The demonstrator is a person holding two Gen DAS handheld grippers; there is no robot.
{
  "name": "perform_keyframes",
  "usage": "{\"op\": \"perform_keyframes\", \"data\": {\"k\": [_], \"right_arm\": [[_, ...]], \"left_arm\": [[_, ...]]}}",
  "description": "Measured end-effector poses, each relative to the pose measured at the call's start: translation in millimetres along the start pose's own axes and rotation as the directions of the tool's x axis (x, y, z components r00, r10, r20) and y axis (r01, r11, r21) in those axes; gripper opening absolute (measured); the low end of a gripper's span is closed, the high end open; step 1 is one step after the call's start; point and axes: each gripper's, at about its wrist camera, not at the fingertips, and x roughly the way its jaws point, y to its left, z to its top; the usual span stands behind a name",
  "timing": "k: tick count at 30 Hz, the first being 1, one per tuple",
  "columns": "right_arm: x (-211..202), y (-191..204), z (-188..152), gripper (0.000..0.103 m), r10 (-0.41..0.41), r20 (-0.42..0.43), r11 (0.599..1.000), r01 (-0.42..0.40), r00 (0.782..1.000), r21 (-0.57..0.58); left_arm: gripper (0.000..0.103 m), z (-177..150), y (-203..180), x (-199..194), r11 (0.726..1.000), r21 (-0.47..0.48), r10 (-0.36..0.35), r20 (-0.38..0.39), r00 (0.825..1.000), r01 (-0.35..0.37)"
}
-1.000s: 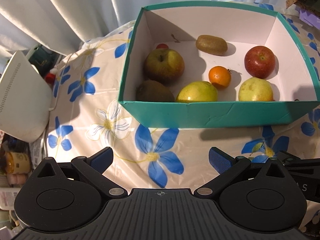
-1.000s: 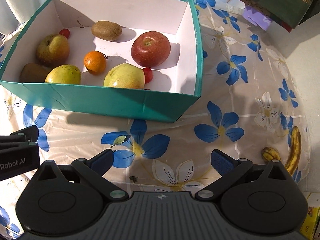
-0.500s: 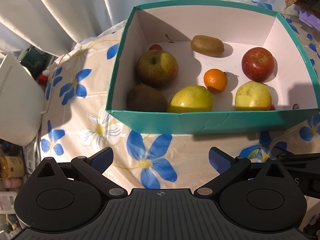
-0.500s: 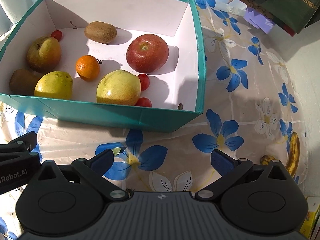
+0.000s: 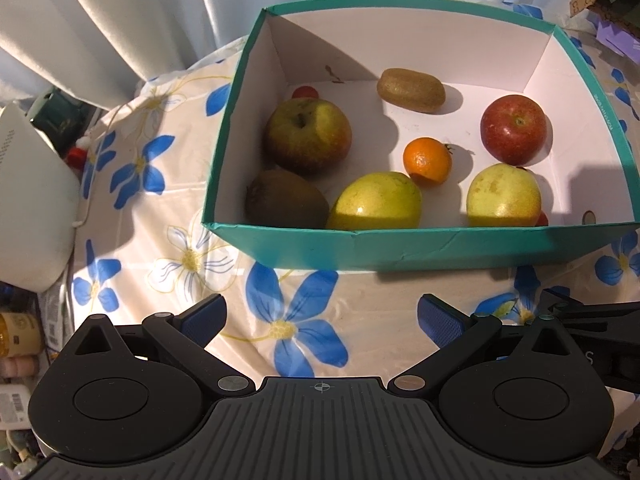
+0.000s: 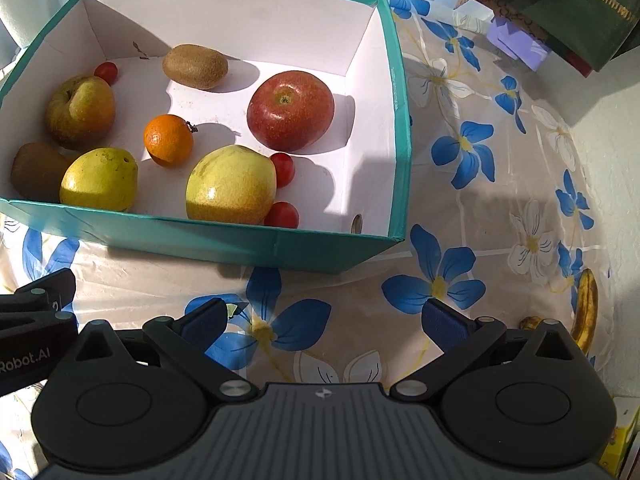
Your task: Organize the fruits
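A teal box on the flowered tablecloth holds a red apple, a brownish apple, two yellow-green fruits, an orange, two kiwis and cherry tomatoes. A banana lies on the cloth at the right. My left gripper and right gripper are both open and empty, in front of the box's near wall.
White curtains hang behind the table. A white appliance and jars stand off the left edge. Books and a purple box sit at the far right. A white wall borders the right side.
Both grippers have moved closer to the box and a little higher, so more of its floor and the cherry tomatoes show. Both stay open.
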Motion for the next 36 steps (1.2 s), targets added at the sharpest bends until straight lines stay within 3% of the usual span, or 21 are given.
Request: {"op": "perform_keyframes", "data": {"k": [36], "right_arm": [[-7.2,-4.6,-0.2,0.103,-0.008,0.03,1.0,0.007,1.0,0.019]], "left_arm": [[0.103,-0.2,0.7,0.0,1.0,-0.006,-0.012,0.002,1.0,0.012]]}}
